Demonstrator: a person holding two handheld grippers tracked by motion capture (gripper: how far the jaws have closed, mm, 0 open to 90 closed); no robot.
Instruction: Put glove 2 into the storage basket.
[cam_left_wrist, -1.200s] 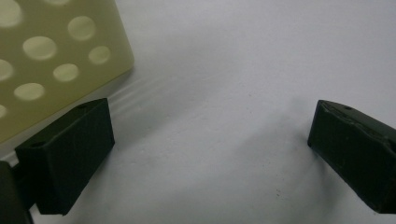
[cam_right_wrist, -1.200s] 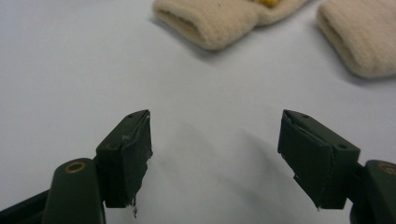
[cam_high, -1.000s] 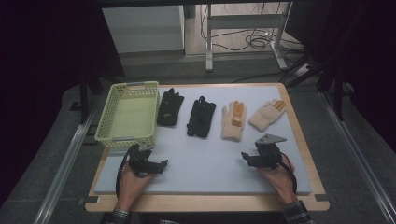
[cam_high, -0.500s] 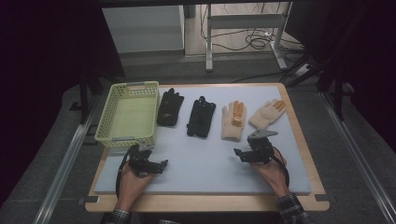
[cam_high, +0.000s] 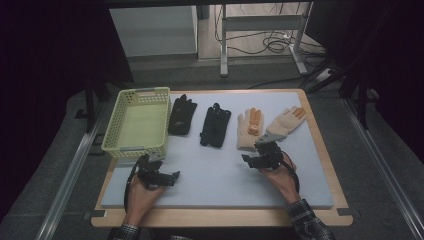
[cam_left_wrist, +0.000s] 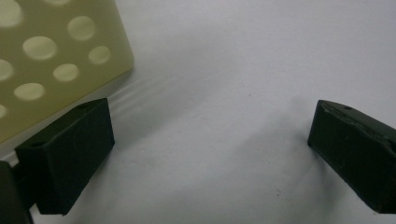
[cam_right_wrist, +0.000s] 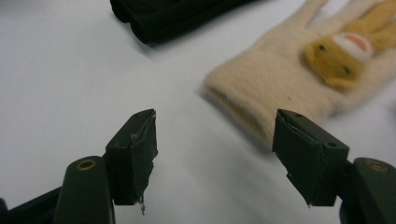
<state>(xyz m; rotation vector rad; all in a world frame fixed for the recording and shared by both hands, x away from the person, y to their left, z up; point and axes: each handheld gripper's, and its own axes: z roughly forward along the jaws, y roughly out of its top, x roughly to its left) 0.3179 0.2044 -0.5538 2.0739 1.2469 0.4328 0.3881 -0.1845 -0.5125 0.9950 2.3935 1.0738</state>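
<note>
Cream knitted glove with a small orange animal face (cam_right_wrist: 285, 74) lies flat on the worktop (cam_high: 220, 175), just right of the black glove (cam_high: 215, 125). It looks soft, light and floppy; the cuff, nearest the right gripper (cam_right_wrist: 215, 154), seems the best hold. Its long axis runs cuff-near, fingers-far. The right gripper's jaws gape, having just narrowed slightly, nothing between them. The left gripper (cam_left_wrist: 210, 154) is wide open, empty.
</note>
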